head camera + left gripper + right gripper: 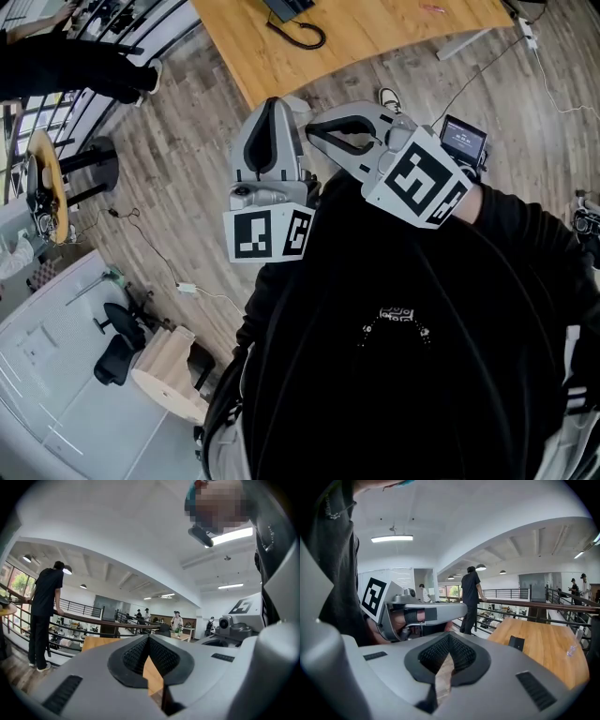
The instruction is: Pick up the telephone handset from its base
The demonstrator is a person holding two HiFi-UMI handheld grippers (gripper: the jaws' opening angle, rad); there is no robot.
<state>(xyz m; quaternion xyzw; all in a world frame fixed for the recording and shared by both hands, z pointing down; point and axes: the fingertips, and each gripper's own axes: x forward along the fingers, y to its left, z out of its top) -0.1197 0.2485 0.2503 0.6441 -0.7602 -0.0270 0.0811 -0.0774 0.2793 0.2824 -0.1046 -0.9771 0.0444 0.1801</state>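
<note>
A person in black [70, 67] stands far left, and the left gripper [273, 103] and right gripper [315, 132], side by side with fingers closed on nothing, hang over plank floor [187, 141] short of the wooden table [394, 33], where the telephone [287, 7] sits well apart.

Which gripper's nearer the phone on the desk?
Left, narrowly. The left gripper points at the phone from just off the desk edge; the right gripper lies beside it, tip farther back.

The person held the left tongs [272, 105] and the right tongs [313, 132] side by side at the chest, tips together, above the plank floor [187, 178]. A black telephone [287, 8] lay well apart on the wooden surface [375, 28].
</note>
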